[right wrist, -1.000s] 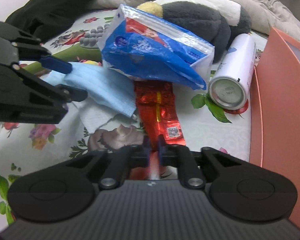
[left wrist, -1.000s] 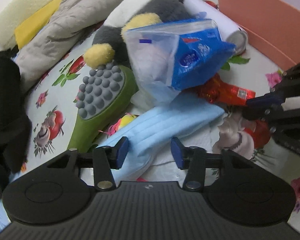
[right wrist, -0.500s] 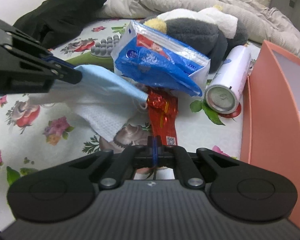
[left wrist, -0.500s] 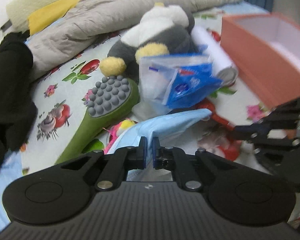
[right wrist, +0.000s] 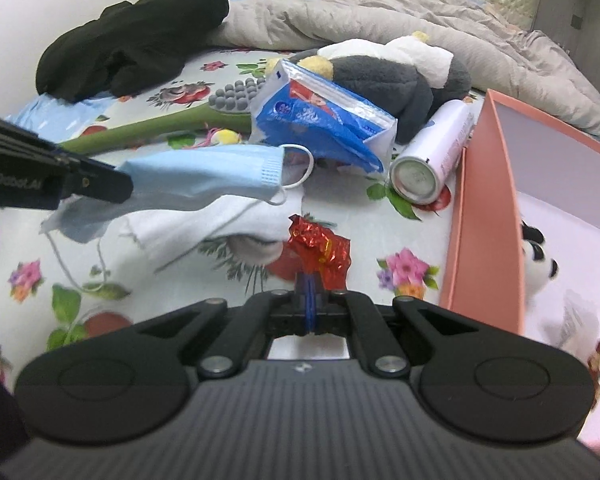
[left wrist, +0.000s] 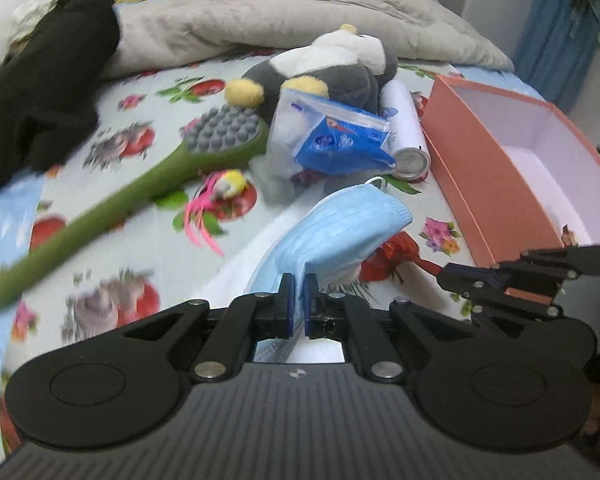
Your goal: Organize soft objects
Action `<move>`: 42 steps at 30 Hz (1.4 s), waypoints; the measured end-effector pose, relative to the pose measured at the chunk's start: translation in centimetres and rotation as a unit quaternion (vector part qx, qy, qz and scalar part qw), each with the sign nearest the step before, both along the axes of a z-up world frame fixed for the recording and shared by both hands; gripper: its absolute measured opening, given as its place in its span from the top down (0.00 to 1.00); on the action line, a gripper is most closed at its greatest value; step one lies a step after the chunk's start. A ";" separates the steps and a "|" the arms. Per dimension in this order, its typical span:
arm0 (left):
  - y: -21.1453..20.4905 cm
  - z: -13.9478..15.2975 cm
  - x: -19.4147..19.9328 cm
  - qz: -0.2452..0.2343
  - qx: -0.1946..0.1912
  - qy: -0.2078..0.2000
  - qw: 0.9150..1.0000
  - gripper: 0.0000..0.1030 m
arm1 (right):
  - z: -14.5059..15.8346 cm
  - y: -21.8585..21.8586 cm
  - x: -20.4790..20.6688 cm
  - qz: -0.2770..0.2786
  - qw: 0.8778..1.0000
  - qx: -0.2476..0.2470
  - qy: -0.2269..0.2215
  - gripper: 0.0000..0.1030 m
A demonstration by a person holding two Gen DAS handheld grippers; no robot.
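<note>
On the far left of the bed (left wrist: 112,184) lies a black garment (left wrist: 40,92), and right of it the green massage brush (left wrist: 132,184) stretches from near left toward the centre. In the near middle the left gripper (left wrist: 296,304) has its jaws closed on 1 folded blue face mask (left wrist: 340,236), which hangs clear of the sheet; a white cloth (right wrist: 204,220) droops beneath it in the right wrist view, and whether it is caught in the grip I cannot tell. Behind sit the blue tissue pack (left wrist: 340,140), the grey plush toy (left wrist: 328,68) and a white spray can (left wrist: 404,128). Further right, the right gripper (right wrist: 310,304) has its jaws clamped on 1 crumpled red foil wrapper (right wrist: 320,248), lifted just off the sheet. At the far right stands the orange box (left wrist: 492,176), open, with a small black-and-white toy (right wrist: 540,256) already inside.

The risks, as I judge them: the mask's loose ear loop could snag the tissue pack, and the thin wrapper could slip out before reaching the box.
</note>
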State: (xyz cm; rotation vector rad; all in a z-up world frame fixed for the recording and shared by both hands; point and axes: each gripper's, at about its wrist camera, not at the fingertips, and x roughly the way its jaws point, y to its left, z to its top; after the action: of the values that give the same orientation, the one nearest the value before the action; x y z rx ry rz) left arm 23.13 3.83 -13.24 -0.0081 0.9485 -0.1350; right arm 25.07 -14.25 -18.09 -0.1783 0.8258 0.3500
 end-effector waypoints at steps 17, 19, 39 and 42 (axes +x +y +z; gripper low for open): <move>-1.2 -5.0 -7.7 0.056 -0.087 0.077 0.992 0.93 | -0.3 -1.8 -9.1 0.020 0.999 0.012 0.036 0.94; -1.0 -5.4 -7.8 0.053 -0.090 0.074 0.992 0.84 | -0.4 -1.8 -9.2 0.019 0.999 0.013 0.038 0.92; -2.3 -9.0 -5.8 -0.080 -0.007 0.070 0.994 0.61 | -1.3 0.0 -7.4 0.002 0.998 -0.059 0.007 0.54; -1.8 -9.0 -5.4 -0.065 -0.017 0.072 0.995 0.79 | -1.6 0.0 -6.7 0.001 0.998 -0.067 0.008 0.54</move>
State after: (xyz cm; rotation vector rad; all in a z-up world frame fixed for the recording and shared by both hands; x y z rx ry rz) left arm 17.76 2.04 -22.29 0.0117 1.0913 -0.2736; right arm 18.35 -14.24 -19.70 -0.3022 0.8647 0.2979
